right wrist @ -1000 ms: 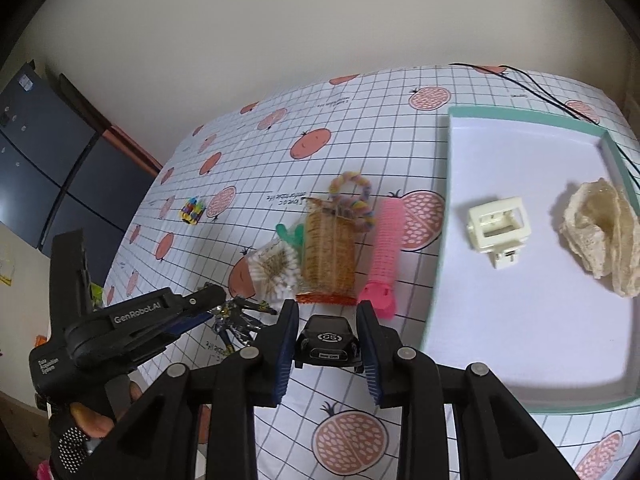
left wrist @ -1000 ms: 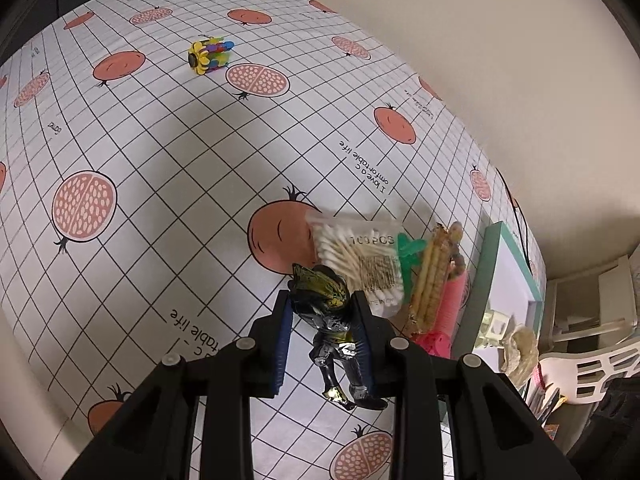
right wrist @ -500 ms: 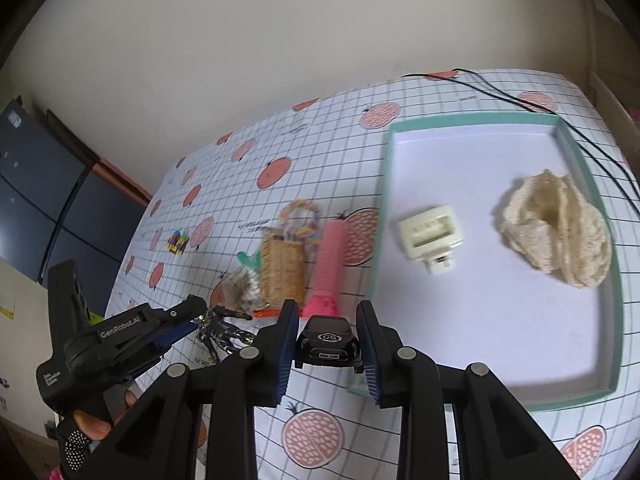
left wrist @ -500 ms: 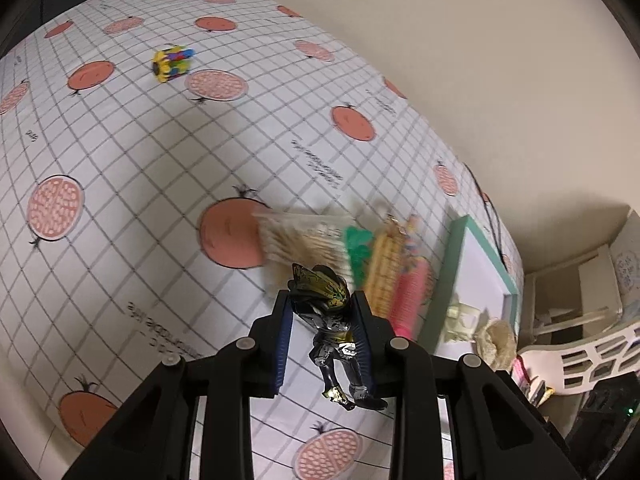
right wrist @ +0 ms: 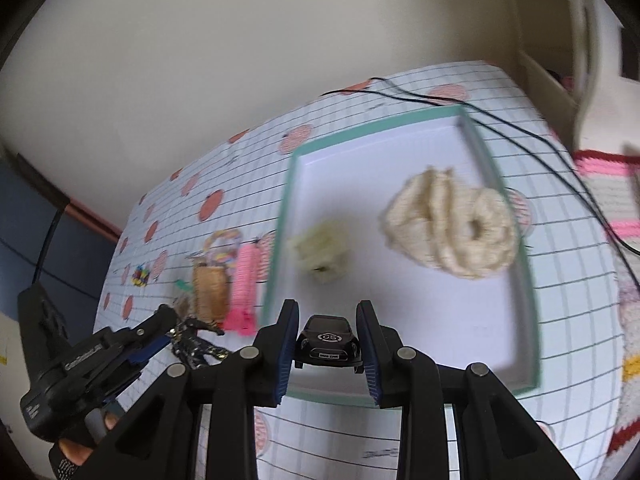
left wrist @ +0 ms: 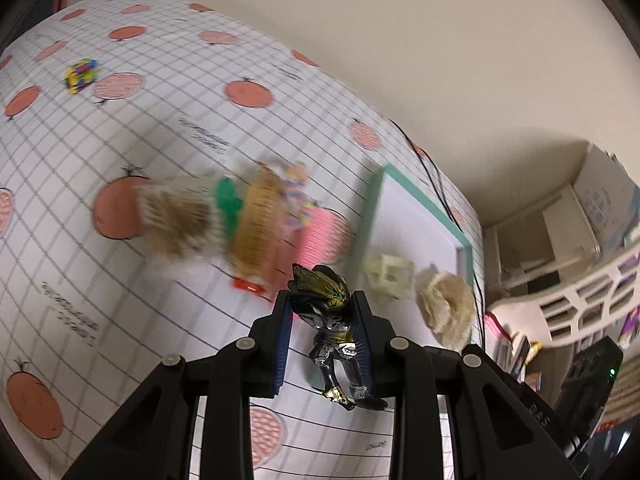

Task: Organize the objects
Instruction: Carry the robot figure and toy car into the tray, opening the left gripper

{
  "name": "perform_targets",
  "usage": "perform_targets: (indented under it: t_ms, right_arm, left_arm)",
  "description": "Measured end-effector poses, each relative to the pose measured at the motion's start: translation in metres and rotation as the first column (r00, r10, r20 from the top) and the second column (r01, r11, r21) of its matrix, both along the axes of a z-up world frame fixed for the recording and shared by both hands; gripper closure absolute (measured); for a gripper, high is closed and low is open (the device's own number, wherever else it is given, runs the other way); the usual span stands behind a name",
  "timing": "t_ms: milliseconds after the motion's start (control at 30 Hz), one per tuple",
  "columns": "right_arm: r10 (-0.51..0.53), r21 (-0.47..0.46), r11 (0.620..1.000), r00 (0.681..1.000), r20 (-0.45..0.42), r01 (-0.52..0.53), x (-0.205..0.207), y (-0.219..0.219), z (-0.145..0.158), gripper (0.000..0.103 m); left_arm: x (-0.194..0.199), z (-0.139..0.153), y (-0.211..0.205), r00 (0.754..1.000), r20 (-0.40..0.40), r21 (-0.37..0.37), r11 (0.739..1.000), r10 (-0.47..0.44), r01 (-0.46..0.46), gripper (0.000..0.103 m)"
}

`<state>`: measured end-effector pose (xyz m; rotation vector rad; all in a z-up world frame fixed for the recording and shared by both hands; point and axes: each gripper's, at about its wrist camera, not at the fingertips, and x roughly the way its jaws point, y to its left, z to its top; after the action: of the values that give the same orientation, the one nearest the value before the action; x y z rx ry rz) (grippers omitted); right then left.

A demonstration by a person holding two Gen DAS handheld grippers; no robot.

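- The desk [right wrist: 460,432] wears a white grid cloth printed with pink-orange fruit; a beige wall stands behind it, white shelving to the right.
- The teal-rimmed tray [right wrist: 529,300] holds a cream fabric bundle [right wrist: 452,224] and a pale block [right wrist: 320,252].
- The left gripper [left wrist: 322,338] is clamped on a black-and-gold figure [left wrist: 332,316], above the desk just beside the tray.
- The right gripper [right wrist: 328,344] is clamped on a black toy car [right wrist: 327,342] over the tray's near rim.
- Cloth lettering is blurred; the car's badge is too small to read.

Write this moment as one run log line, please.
left gripper: shut on black-gold toy figure | right gripper: shut on black toy car | teal-rimmed white tray: two cream items inside
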<state>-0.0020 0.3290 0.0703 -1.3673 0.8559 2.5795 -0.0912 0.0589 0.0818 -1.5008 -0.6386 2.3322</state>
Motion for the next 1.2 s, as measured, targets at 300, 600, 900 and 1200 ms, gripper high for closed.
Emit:
perform_targets:
  t_ms: [300,600,900,1200]
  right_arm:
    - [-0.128,0.010,0.992,0.992,0.018,0.128,0.029,0.049,-0.012,0.071]
    - [-0.269,0.013,0.963,0.963,0.002,0.269,0.049,0.080,-0.015,0.071]
    - [-0.306,0.046,0.951,0.952,-0.012,0.306,0.046,0.077,-0.015,0.071]
    - [-0.276,0.087,0.958,0.961,0.016,0.273,0.032,0.058,-0.021,0.071]
  left_arm:
    - [0.009,-0.006,0.040,0.996,-0.011,0.004,0.996,-0.087,0.087,0.073]
    - [0.014,-0.020,0.074,0.990,0.010,0.019,0.990,-0.142,0.141,0.073]
    - [0.014,-0.033,0.090,0.987,0.021,0.014,0.987,-0.157,0.157,0.073]
    - [0.008,-0.044,0.095,0.989,0.038,0.022,0.989,-0.146,0.145,0.073]
